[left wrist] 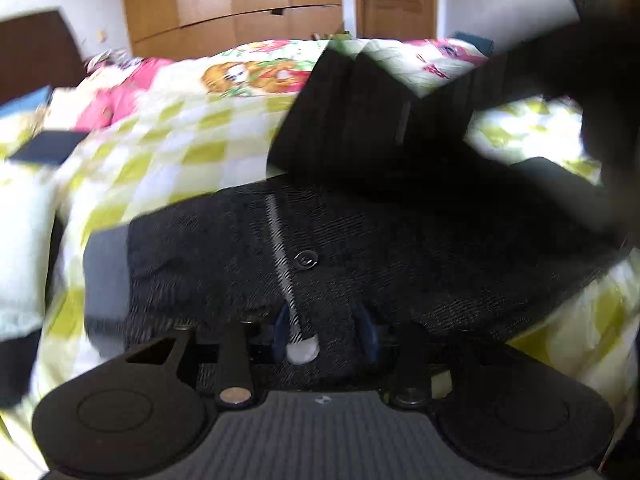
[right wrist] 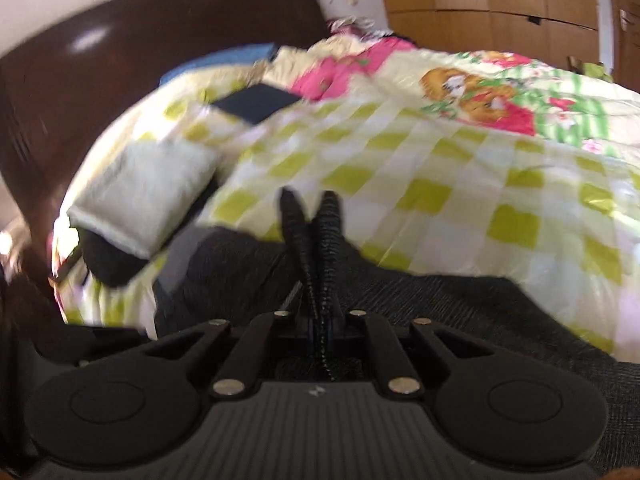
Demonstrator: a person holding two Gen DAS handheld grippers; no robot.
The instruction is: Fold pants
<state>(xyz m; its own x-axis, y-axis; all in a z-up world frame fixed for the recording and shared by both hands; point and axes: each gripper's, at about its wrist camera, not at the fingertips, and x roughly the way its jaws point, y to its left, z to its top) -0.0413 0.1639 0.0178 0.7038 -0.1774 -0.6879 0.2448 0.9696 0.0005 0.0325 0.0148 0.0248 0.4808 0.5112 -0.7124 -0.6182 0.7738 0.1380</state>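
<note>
Dark pants [left wrist: 360, 264] sprawl limp across the checked quilt [left wrist: 188, 136], heavy-looking soft cloth best pinched at the waistband by the button [left wrist: 306, 259]; left gripper [left wrist: 326, 334] part-open under fabric, grip unclear; right gripper [right wrist: 316, 240] closed, apparently empty.

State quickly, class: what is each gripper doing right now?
Left gripper: open, pants draped over its fingers.
Right gripper: shut, holding nothing visible.

Both wrist views close above dark pants [left wrist: 360, 264], sharing checked bedspread [right wrist: 440, 184]
</note>
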